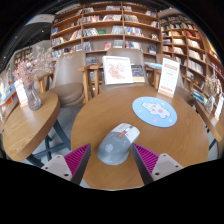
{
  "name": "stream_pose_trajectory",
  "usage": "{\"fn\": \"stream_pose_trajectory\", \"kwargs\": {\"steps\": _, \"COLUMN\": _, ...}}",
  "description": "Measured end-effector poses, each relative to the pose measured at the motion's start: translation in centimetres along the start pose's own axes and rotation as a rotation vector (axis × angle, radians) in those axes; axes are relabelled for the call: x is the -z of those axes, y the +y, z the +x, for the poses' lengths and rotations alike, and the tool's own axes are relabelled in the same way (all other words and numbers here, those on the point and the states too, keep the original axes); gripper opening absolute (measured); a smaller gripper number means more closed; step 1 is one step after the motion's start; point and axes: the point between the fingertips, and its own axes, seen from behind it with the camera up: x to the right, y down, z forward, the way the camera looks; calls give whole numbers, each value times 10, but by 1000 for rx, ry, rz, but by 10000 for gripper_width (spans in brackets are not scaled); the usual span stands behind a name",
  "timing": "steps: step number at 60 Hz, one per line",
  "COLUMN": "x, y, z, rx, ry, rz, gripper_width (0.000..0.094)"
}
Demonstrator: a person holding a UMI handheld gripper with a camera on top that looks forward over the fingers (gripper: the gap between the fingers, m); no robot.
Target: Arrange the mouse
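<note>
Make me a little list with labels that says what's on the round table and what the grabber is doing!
place: room lined with bookshelves
table: round wooden table
mouse: grey-white mouse, lying on the table between the fingers, gaps at both sides
mat: blue round mouse pad, beyond the mouse
gripper: gripper open, pink pads either side of the mouse

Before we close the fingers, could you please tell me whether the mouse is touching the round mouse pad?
Apart. The gripper view shows bare table between the mouse, lying between the open fingers, and the mouse pad beyond it.
</note>
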Motion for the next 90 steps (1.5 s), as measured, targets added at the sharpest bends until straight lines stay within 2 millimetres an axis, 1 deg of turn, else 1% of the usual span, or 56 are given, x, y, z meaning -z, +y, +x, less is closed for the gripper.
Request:
{"fn": "stream_pose_trajectory", "kwargs": {"steps": 22, "x": -46, "y": -31, "z": -12, "rx": 16, "ry": -26, "rz": -35, "gripper_width": 853}}
{"fn": "stream_pose_trajectory", "kwargs": {"steps": 29, "x": -54, "y": -35, "z": -12, "rx": 25, "ry": -17, "rz": -43, "gripper_width": 844}}
{"fn": "stream_pose_trajectory", "kwargs": {"steps": 33, "x": -56, "y": -37, "z": -11, "rx": 24, "ry": -14, "rz": -40, "gripper_width": 796}}
{"fn": "stream_pose_trajectory", "kwargs": {"steps": 34, "x": -56, "y": -38, "z": -11, "rx": 23, "ry": -14, "rz": -38, "gripper_width": 775}}
{"fn": "stream_pose_trajectory", "kwargs": {"steps": 36, "x": -57, "y": -39, "z": -9, "rx": 26, "ry": -12, "rz": -34, "gripper_width": 703}}
{"fn": "stream_pose_trajectory", "kwargs": {"steps": 37, "x": -58, "y": -40, "z": -7, "rx": 30, "ry": -9, "rz": -30, "gripper_width": 612}}
{"fn": "stream_pose_trajectory", "kwargs": {"steps": 38, "x": -59, "y": -41, "z": -5, "rx": 35, "ry": -3, "rz": -25, "gripper_width": 492}}
{"fn": "stream_pose_trajectory", "kwargs": {"steps": 42, "x": -59, "y": -41, "z": -7, "rx": 40, "ry": -19, "rz": -25, "gripper_width": 457}}
{"fn": "stream_pose_trajectory", "kwargs": {"steps": 46, "x": -54, "y": -42, "z": -9, "rx": 50, "ry": -43, "rz": -36, "gripper_width": 442}}
{"fn": "stream_pose_trajectory", "kwargs": {"steps": 48, "x": -48, "y": -48, "z": -11, "rx": 43, "ry": -64, "rz": -27, "gripper_width": 436}}
{"fn": "stream_pose_trajectory", "kwargs": {"steps": 51, "x": -37, "y": -65, "z": -8, "rx": 44, "ry": -85, "rz": 5, "gripper_width": 437}}
{"fn": "stream_pose_trajectory", "kwargs": {"steps": 56, "x": -21, "y": -104, "z": 8, "rx": 70, "ry": -86, "rz": 72, "gripper_width": 437}}
{"fn": "stream_pose_trajectory", "kwargs": {"steps": 60, "x": -10, "y": -135, "z": 29, "rx": 62, "ry": -83, "rz": 119, "gripper_width": 436}}
{"fn": "stream_pose_trajectory", "kwargs": {"steps": 63, "x": -9, "y": -156, "z": 50, "rx": 51, "ry": -75, "rz": 150, "gripper_width": 436}}
{"fn": "stream_pose_trajectory", "kwargs": {"steps": 65, "x": -10, "y": -168, "z": 72, "rx": 51, "ry": -50, "rz": 163, "gripper_width": 436}}
{"fn": "stream_pose_trajectory", "kwargs": {"steps": 68, "x": -22, "y": -180, "z": 101, "rx": 50, "ry": 7, "rz": 172, "gripper_width": 436}}
{"fn": "stream_pose_trajectory", "kwargs": {"steps": 70, "x": -29, "y": -181, "z": 123, "rx": 38, "ry": 39, "rz": 171, "gripper_width": 437}}
{"fn": "stream_pose_trajectory", "kwargs": {"steps": 73, "x": -44, "y": -180, "z": 143, "rx": 6, "ry": 53, "rz": 157, "gripper_width": 436}}
{"fn": "stream_pose_trajectory", "kwargs": {"steps": 74, "x": -47, "y": -176, "z": 154, "rx": -2, "ry": 51, "rz": 150, "gripper_width": 435}}
{"fn": "stream_pose_trajectory", "kwargs": {"steps": 76, "x": -59, "y": -174, "z": 160, "rx": -24, "ry": 50, "rz": 129, "gripper_width": 437}}
{"fn": "stream_pose_trajectory", "kwargs": {"steps": 83, "x": -95, "y": -149, "z": 183, "rx": -27, "ry": 58, "rz": 76, "gripper_width": 437}}
{"fn": "stream_pose_trajectory", "kwargs": {"steps": 90, "x": -115, "y": -132, "z": 187, "rx": -41, "ry": 35, "rz": 41, "gripper_width": 434}}
